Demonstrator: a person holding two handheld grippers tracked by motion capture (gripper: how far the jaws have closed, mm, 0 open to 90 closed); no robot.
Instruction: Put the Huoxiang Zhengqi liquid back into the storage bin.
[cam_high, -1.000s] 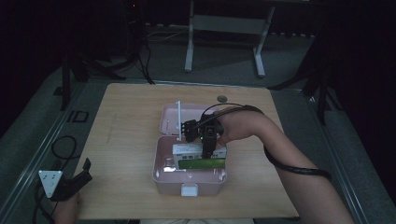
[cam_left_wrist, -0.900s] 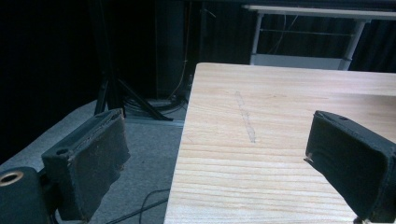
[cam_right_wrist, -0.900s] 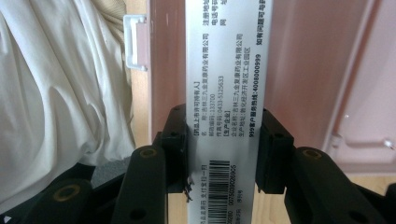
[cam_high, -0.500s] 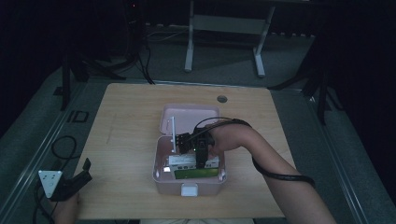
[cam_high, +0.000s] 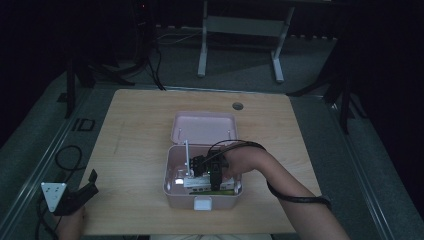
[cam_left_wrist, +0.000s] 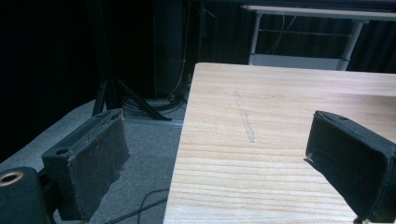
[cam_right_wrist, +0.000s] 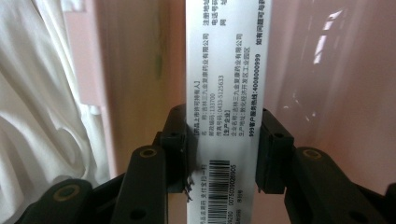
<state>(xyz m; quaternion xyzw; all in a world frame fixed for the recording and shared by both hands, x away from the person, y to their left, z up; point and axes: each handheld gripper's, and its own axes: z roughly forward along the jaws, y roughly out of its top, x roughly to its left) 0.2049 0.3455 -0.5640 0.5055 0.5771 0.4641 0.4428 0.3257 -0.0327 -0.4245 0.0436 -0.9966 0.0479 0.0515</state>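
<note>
A pink box (cam_high: 169, 176) stands open on the wooden table (cam_high: 135, 150), its lid (cam_high: 204, 127) tipped back. My right gripper (cam_high: 207, 172) reaches down into it, shut on a narrow white carton (cam_high: 196, 182). In the right gripper view the carton (cam_right_wrist: 224, 84) shows printed text and a barcode, and the two pads press on its sides with the pink wall behind. A green item (cam_high: 223, 191) lies at the box's front and a thin white upright piece (cam_high: 186, 154) stands inside. My left gripper (cam_high: 87, 182) rests off the table's left front corner, open with nothing between its pads (cam_left_wrist: 95, 154).
A round hole (cam_high: 238, 106) sits near the table's far edge. A white metal stand (cam_high: 240, 25) is on the floor behind. Cables (cam_high: 65, 155) lie on the grey floor at left. White cloth (cam_right_wrist: 37, 116) shows left of the pink box.
My right hand has sunk with the white carton, from above the pink box down into it and toward its front. The left gripper has stayed put.
</note>
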